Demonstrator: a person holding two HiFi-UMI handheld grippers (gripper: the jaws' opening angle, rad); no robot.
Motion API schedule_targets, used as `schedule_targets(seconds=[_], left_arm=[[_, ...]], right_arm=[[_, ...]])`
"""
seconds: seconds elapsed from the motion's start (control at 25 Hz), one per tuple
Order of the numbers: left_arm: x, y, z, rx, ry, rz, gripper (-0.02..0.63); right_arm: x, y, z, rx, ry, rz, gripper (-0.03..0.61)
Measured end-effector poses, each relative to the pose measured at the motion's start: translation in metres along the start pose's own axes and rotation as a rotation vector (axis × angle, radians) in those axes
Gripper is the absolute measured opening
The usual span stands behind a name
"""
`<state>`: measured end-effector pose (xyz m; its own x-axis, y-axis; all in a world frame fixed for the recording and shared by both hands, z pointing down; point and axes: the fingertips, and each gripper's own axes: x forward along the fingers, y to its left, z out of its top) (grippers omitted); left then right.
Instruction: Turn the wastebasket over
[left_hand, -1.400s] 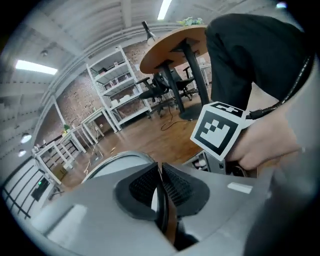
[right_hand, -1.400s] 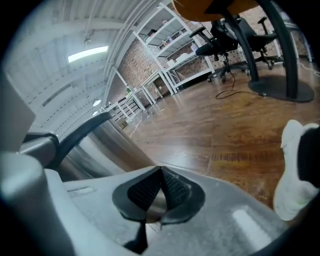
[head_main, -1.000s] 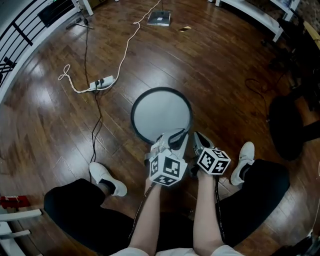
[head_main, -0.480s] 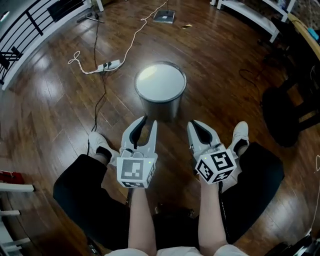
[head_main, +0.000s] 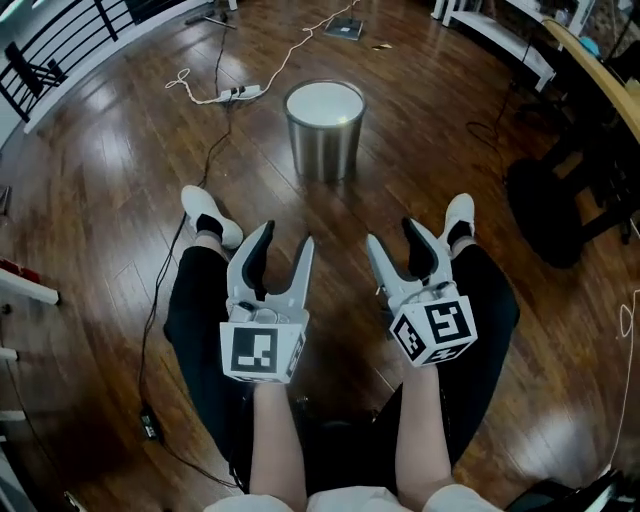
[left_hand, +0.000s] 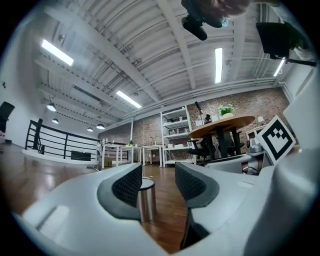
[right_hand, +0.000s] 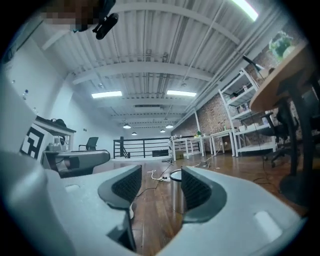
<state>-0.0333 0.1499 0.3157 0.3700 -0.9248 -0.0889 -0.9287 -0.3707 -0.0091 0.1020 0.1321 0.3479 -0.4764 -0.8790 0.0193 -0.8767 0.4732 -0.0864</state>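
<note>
The left claw (head_main: 284, 240) hangs over the person's lap. Its jaws are opening and nothing is between them. Further ahead, in the middle, the basket (head_main: 324, 135) stands upright on the floor (head_main: 110, 190), well apart from both claws. Its top looks like a flat pale disc, perhaps its base, though I cannot be sure it is not the open mouth. If it is the base, the turning seems done. The right claw (head_main: 392, 237) is also opening and empty.
</note>
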Motion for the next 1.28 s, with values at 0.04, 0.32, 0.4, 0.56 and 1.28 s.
schedule_targets(seconds=[0.04,0.32,0.4,0.56,1.28], left_arm=[[-0.018,-0.013,0.007,0.000,-0.005,0.001,0.218],[-0.135,-0.082,0.035,-0.004,-0.043,0.076,0.255],[-0.164,-0.099,0.033,-0.007,-0.026,0.075,0.284],[-0.213,-0.123,0.037,-0.003,-0.027,0.073,0.344],[-0.290,-0.183,0.060,0.068,-0.023,0.063,0.334]], right_arm=[[-0.022,0.007,0.007,-0.010,-0.010,-0.001,0.243],[-0.157,0.051,0.026,-0.101,-0.067,0.037,0.324],[-0.193,0.062,0.022,-0.122,-0.055,0.025,0.350],[-0.249,0.077,0.015,-0.164,-0.014,-0.028,0.362],[-0.358,0.090,0.031,-0.207,0.009,-0.104,0.362]])
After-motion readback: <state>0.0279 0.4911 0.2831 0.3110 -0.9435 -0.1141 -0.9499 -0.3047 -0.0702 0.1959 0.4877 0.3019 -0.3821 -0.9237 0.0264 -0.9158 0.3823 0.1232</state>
